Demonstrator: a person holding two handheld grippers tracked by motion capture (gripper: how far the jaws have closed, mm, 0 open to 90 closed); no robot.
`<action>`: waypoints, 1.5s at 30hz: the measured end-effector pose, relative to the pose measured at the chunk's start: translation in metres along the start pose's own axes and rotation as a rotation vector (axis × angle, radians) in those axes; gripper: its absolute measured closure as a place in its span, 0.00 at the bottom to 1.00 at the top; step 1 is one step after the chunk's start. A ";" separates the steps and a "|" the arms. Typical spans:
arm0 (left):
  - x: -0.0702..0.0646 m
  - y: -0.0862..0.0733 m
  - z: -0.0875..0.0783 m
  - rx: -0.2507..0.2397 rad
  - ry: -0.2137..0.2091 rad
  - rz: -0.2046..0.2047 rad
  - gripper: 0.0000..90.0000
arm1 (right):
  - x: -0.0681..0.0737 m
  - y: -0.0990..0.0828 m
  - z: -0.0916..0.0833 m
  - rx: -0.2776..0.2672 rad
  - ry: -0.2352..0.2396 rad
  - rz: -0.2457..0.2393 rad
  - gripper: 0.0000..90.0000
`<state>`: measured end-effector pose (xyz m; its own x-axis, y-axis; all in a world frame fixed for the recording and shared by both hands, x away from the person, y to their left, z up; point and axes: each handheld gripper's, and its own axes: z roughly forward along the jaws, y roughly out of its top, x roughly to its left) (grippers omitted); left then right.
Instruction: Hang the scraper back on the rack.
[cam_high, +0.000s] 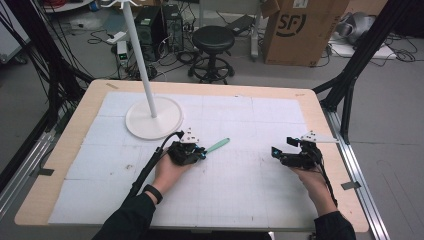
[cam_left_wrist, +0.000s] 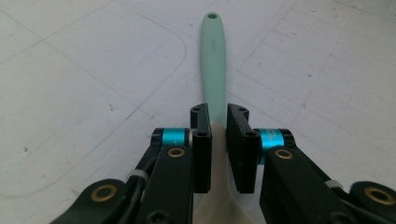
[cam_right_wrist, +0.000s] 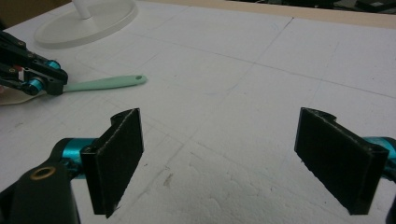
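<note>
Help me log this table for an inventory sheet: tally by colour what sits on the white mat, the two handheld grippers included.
Mint green: 1, the spatula, clamped in the left gripper
White: 1, the stand with its round base and pole
Black: 2, the left gripper and the right gripper, whose jaws stand wide apart
Total: 4

Two forearms in dark sleeves reach in over the table (cam_high: 75, 120) from its near edge. The left hand (cam_high: 167, 172), a dark band at its wrist, holds the left gripper (cam_high: 202, 152) low near the table's middle, jaws clamped on a mint-green spatula (cam_left_wrist: 214, 65) where handle meets pale blade. The right hand (cam_high: 312, 177) holds the right gripper (cam_high: 276, 151) toward the table's right side, well apart from the left, its jaws spread wide with nothing between them, tips pointing left.
</note>
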<state>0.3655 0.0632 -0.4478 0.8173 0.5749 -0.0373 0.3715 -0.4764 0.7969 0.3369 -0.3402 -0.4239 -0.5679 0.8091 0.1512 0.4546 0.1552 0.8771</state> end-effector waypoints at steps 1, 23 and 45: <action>0.001 0.001 -0.002 -0.009 0.000 -0.004 0.90 | 0.000 0.000 0.000 -0.001 0.000 0.002 0.16; 0.048 0.026 -0.154 -0.244 0.042 -0.121 0.90 | 0.001 0.000 0.001 0.006 -0.001 -0.003 0.16; 0.107 0.083 -0.338 -0.412 0.152 -0.073 0.90 | 0.001 0.000 0.003 0.011 0.001 0.002 0.16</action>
<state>0.3348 0.3100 -0.1824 0.7101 0.7031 -0.0379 0.1939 -0.1435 0.9705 0.3381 -0.3381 -0.4253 -0.5680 0.8086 0.1534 0.4628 0.1598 0.8719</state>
